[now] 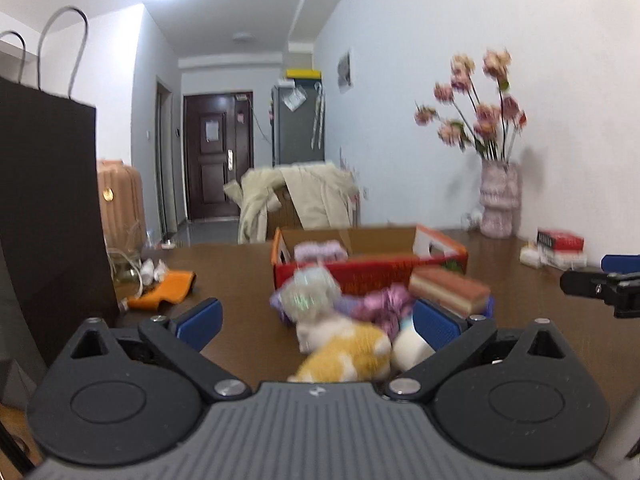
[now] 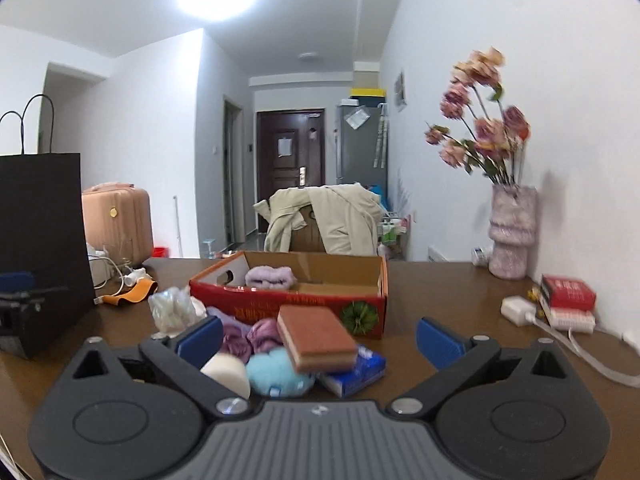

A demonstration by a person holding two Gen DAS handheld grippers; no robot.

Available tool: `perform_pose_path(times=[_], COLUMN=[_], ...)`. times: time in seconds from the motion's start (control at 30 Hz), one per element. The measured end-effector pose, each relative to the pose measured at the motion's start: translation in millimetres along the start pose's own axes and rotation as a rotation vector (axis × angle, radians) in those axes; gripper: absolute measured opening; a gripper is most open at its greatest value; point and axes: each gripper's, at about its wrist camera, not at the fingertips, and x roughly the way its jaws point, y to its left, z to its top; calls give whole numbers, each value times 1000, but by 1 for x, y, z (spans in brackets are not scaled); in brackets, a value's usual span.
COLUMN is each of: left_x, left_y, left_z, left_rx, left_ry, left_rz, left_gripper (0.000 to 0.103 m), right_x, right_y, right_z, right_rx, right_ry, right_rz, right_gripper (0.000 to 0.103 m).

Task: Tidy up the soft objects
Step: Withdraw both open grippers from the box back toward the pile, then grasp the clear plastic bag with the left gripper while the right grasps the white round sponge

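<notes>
Now we are closing in on a heap of soft things on the brown counter (image 2: 460, 292), just in front of the red cardboard box (image 2: 288, 300), which already holds a lilac rolled cloth (image 2: 270, 276) at the middle of the right wrist frame.

Going left to right in the left wrist frame: the left gripper (image 1: 316, 320) stands with its blue pads spread wide and nothing pressed between them. A crinkly clear packet (image 1: 308, 292) lies at the centre, with an orange-and-white plush toy (image 1: 348, 356) lower down, between the pads but, as far as the blur lets us judge, untouched.

In the right wrist frame, the right gripper (image 2: 320, 340) is likewise fully spread and empty. Between its pads, left to right, lie a white foam piece (image 2: 226, 372), purple cloths (image 2: 248, 336), a pale blue fluffy pad (image 2: 276, 376), a brown layered sponge (image 2: 316, 340) leaning on top, and a blue tissue pack (image 2: 356, 368).

To do this step well, we should choose one item per gripper instead of raking the heap. The sponge is uppermost and would likely be the cleanest pick on the right; the plush suits the left. We should centre each thing between the pads, squeeze gently since everything here will compress, and lift straight before carrying it over the box's near wall. Dragging a neighbour along is the main risk.
</notes>
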Motion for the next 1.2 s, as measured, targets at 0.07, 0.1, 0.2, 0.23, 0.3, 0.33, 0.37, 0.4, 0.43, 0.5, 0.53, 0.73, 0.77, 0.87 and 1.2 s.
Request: perform_pose_path(times=[0.07,0.1,0.2,0.23,0.3,0.33,0.37,0.4,0.43,0.5,0.53,0.73,0.77,0.87,1.2], left_x=[3,4,5,6,9,12,16,20,25,35,40,76,82,98,123], left_y=[-2,-3,-5,-5,-3,-1,0,1,2,2,3,7,8,14,48], left_z=[-8,-11,-16,-17,-20,-21,-22,-21,-22,-23,-24,-34,-35,-37,-16], left_rx=[6,7,4,4,-3,-9,-17,-27,-36,-46,-47,-75,-83,-100,-196], left_ry=[24,35,41,44,53,62,72,83,99,122,136,219,231,253,224], left_rz=[-1,-7,-20,-18,-17,-13,-7,2,12,20,23,1,-4,-12,-84], left_gripper=[103,103,103,103,103,103,103,103,103,103,103,103,103,103,103], right_x=[-2,-2,5,6,9,10,11,13,14,20,23,47,52,70,129], right_y=[2,3,12,14,19,20,21,21,22,20,19,22,24,34,70], right_z=[-16,-23,-35,-37,-39,-40,-41,-41,-41,-41,-41,-38,-36,-27,-4], right_rx=[33,40,28,20,8,7,6,6,4,9,12,33,41,47,59], right_ry=[3,11,58,67,80,84,88,94,100,111,118,150,153,160,169], right_rz=[-1,3,33,37,38,46,53,54,54,52,52,126,146,209,274], right_gripper=[103,103,103,103,103,103,103,103,103,103,101,72,63,52,52])
